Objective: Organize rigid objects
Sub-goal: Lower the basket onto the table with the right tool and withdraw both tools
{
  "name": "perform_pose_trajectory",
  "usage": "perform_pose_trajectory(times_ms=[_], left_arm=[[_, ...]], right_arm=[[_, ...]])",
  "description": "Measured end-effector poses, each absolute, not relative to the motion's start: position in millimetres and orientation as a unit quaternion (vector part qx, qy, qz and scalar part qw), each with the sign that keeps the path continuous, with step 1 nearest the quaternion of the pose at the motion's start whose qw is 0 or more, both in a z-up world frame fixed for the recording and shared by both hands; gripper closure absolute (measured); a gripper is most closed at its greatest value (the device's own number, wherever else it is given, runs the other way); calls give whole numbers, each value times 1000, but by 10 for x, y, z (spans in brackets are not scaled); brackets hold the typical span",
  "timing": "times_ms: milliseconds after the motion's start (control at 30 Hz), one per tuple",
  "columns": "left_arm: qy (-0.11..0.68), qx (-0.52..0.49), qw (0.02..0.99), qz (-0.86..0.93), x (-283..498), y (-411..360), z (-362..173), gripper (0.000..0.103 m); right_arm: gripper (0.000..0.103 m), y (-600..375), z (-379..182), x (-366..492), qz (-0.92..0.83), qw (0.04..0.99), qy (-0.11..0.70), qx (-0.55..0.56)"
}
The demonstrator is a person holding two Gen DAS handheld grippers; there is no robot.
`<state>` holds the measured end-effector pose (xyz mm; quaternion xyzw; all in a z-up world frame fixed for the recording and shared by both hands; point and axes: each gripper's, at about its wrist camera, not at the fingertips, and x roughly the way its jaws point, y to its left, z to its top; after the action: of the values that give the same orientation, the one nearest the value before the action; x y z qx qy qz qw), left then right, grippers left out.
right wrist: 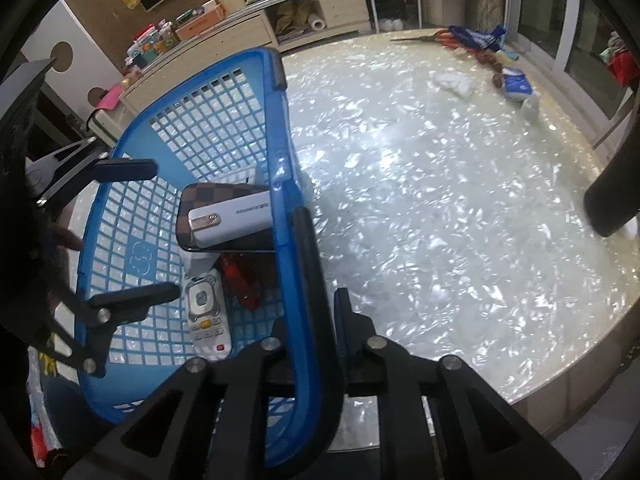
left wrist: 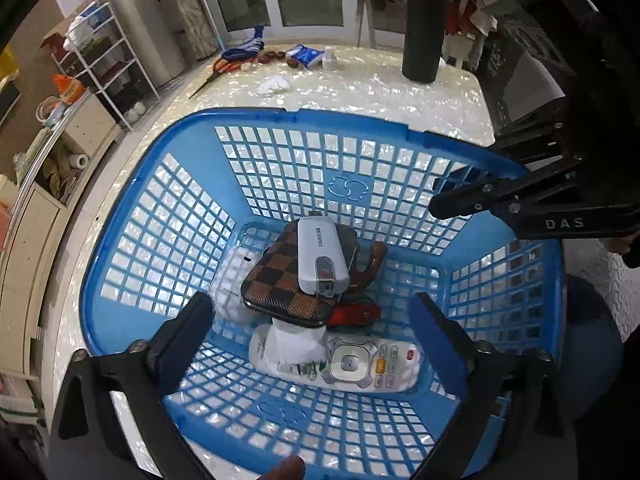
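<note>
Two tools are working the blue basket [left wrist: 168,148]: left tool [left wrist: 312,320] gaping above the white dongle [left wrist: 322,256], right tool [right wrist: 320,280] pinching the rim.

The left gripper [left wrist: 312,320] points steeply down, jaws spread wide and empty. The right gripper [right wrist: 320,268] also tilts down, jaws nearly together, clamped on the blue basket's rim [right wrist: 286,184].

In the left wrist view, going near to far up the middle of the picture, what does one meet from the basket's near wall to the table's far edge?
White remote control → brown checkered case with the white USB stick on top → far wall of the blue basket → crumpled white tissue → blue-and-white packet.
</note>
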<state>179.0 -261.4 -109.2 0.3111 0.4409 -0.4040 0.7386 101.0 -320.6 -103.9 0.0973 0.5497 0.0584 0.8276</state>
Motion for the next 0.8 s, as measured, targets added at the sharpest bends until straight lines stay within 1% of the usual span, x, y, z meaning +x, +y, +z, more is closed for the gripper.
perform_pose_trajectory(times_ms=[67,100,133,167,267,333,367,433,533,600,633,700,800], left_arm=[[432,298,752,-399,1738,-2567,-1019,0],[430,290,758,-395,1708,-2533,-980,0],[428,284,762,-394,1686,-2510,-947,0],[422,280,770,-388,1660,-2481,-904,0],[411,264,787,-377,1606,-2400,-786,0],[405,246,801,-366,1555,-2320,-693,0],[399,236,811,-357,1529,-2277,-645,0],[388,202,836,-331,1481,-2141,-525,0],[371,152,872,-280,1370,-1904,-380,0],[363,127,890,-246,1289,-1759,-308,0],[358,122,896,-232,1248,-1699,-287,0],[343,104,911,-205,1121,-1551,-238,0],[330,89,924,-171,963,-1376,-165,0]], right_arm=[[77,-3212,-1001,987,52,832,544,95],[64,-3211,-978,975,51,834,541,94],[55,-3213,-951,959,47,838,536,92],[53,-3211,-927,946,45,840,533,90],[51,-3185,-851,920,34,846,526,77],[39,-3187,-774,897,22,853,516,69],[36,-3170,-731,866,18,858,509,70],[24,-3135,-652,823,16,865,495,75],[12,-3026,-571,749,19,876,478,69],[11,-2908,-511,696,23,884,463,60],[5,-2850,-482,670,20,890,452,54],[0,-2751,-416,610,20,901,430,50],[0,-2585,-322,527,32,914,402,42]])
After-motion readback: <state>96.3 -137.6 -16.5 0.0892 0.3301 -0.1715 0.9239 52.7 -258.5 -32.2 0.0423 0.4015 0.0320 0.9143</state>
